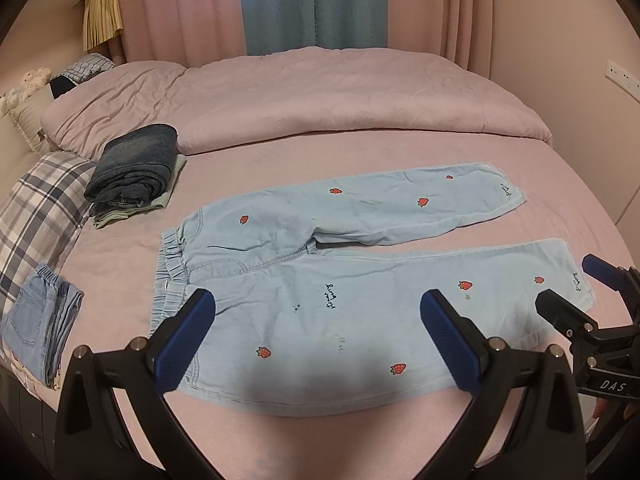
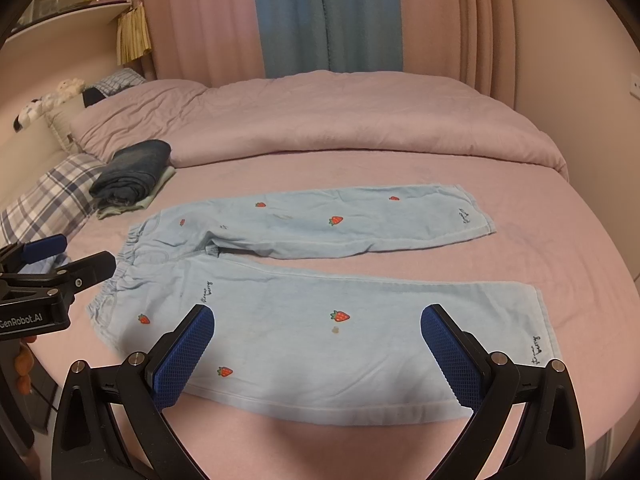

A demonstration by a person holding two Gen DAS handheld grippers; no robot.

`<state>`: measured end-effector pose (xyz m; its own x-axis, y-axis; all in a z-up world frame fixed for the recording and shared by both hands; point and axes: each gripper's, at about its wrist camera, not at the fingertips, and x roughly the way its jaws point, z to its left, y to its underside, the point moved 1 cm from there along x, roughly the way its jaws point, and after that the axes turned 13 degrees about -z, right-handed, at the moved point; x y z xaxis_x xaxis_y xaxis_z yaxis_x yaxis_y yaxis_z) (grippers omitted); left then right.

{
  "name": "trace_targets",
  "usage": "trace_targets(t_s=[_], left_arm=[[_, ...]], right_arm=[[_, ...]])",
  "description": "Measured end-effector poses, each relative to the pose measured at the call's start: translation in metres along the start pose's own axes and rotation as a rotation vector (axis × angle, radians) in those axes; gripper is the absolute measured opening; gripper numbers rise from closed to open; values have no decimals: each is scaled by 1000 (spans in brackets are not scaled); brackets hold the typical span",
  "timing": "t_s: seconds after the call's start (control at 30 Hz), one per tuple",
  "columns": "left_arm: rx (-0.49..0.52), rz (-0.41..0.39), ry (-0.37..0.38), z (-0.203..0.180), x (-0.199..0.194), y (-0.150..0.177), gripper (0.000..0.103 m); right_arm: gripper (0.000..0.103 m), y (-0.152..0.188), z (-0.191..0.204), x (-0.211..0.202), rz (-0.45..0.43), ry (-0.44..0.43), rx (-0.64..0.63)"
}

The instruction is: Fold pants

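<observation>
Because the pants (image 1: pixel 360 264) lie spread flat and unfolded near the front edge of the bed (image 1: pixel 540 184), waistband toward its left edge and both legs running toward the right, each leg can be reached from the front. The left gripper (image 1: pixel 318 316) hovers over the near leg by the waistband, jaws spread wide and holding nothing; the right gripper (image 2: pixel 318 332) hangs over the same leg nearer its hem, likewise released and empty. A stack of folded dark clothes (image 1: pixel 134 168) sits toward the back left, folded jeans (image 1: pixel 38 320) at the front left corner beside a plaid pillow (image 1: pixel 40 204), and a bunched duvet (image 1: pixel 320 96) along the far edge. Nothing appears to block folding one leg over the other.
</observation>
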<state>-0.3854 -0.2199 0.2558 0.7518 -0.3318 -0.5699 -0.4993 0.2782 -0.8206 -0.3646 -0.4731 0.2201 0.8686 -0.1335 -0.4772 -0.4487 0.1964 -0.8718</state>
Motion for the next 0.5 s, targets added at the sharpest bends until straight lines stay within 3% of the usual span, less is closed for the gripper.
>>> trace_targets(t_s=[0.1,0.2,0.33,0.5], left_arm=[[-17,0,22,13,-1,7,103],[-108,32,85,33,10,17,103],[-332,134,161,83,39,47,103],[-626,222,116,168,65,105,102]], right_arm=[[103,2,0,1,3,-2,-1],[103,6,4,3,7,-39,-7],[103,23,29,18,37,-144,-81],[103,53,84,35,44,-261,-298]])
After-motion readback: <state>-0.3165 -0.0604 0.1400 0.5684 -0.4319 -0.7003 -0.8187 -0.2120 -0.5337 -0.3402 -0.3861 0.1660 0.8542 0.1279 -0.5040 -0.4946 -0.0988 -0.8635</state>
